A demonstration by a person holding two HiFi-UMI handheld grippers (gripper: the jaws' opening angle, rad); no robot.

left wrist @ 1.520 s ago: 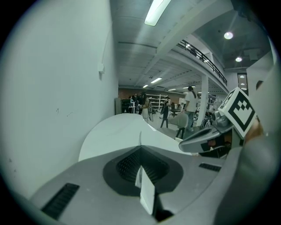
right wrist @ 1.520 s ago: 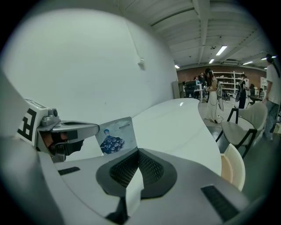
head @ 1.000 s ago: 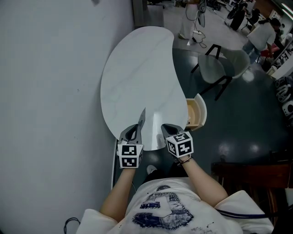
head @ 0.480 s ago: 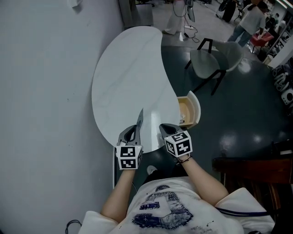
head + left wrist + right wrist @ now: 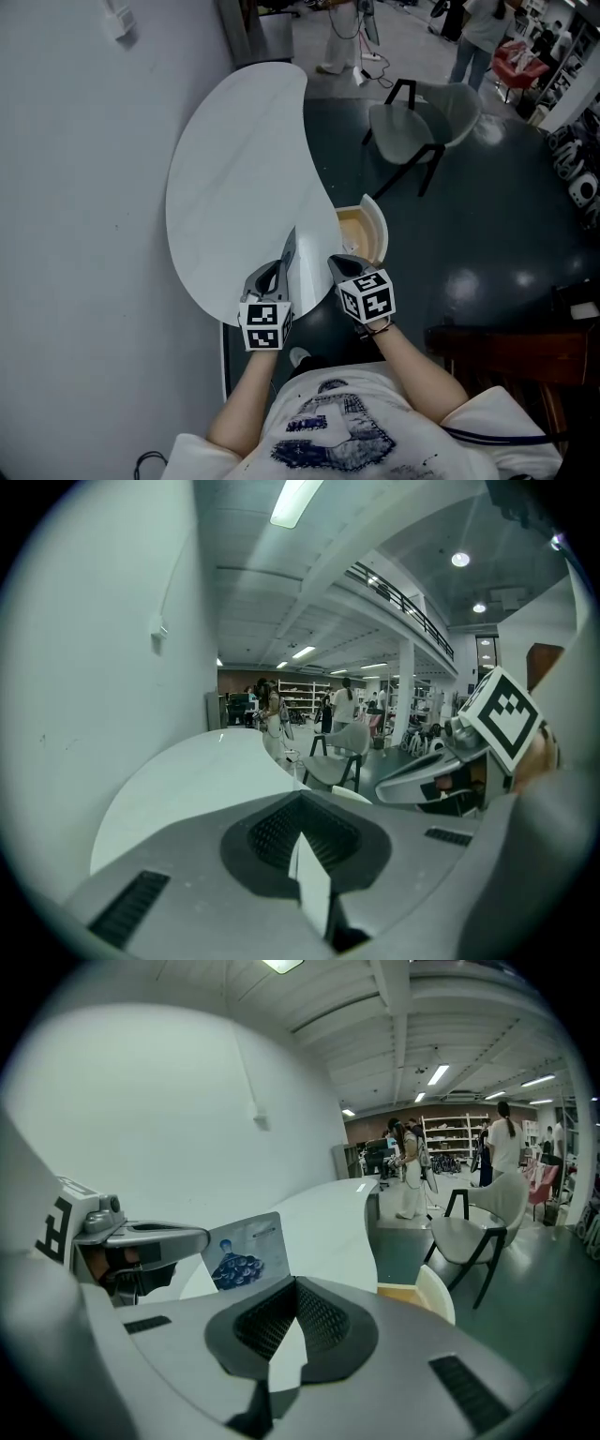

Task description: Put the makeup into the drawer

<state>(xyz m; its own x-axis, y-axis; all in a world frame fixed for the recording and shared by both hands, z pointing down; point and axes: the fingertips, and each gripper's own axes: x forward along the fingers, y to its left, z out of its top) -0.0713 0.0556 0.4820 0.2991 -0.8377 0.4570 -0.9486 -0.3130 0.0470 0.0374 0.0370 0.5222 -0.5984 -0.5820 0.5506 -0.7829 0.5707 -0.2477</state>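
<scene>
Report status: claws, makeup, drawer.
Left claw shut on makeup packet. Right claw shut, empty. Drawer open at table edge, packet not yet in. Nothing seen blocking.

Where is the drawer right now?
Head view: the open drawer juts from the white table at its right edge, just beyond the right gripper.
</scene>
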